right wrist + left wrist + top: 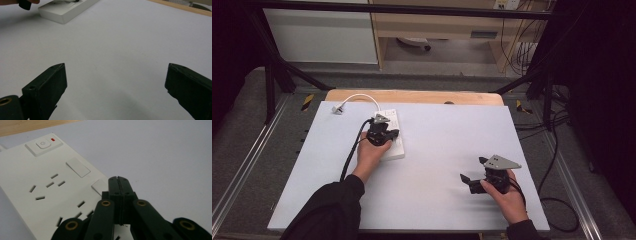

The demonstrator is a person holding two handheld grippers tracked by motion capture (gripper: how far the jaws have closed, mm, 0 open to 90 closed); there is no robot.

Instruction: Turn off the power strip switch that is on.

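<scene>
Progress looks slight: left gripper (119,180), jaws pressed together on nothing, hovers over the white power strip (393,135) at the mat's (447,150) far left, its switch apparently unpressed, while right gripper (115,82) waits spread wide.

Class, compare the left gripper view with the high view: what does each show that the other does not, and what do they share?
Left gripper view alone: the power strip's socket slots, its power button and the small red light beside it, with the left tongs pressed shut over the strip.

High view alone: the white cable ending in a plug, the right tongs spread open above the mat, both hands, and the floor with shelving beyond.

Both: the power strip, the pale mat and the wooden table edge.
</scene>
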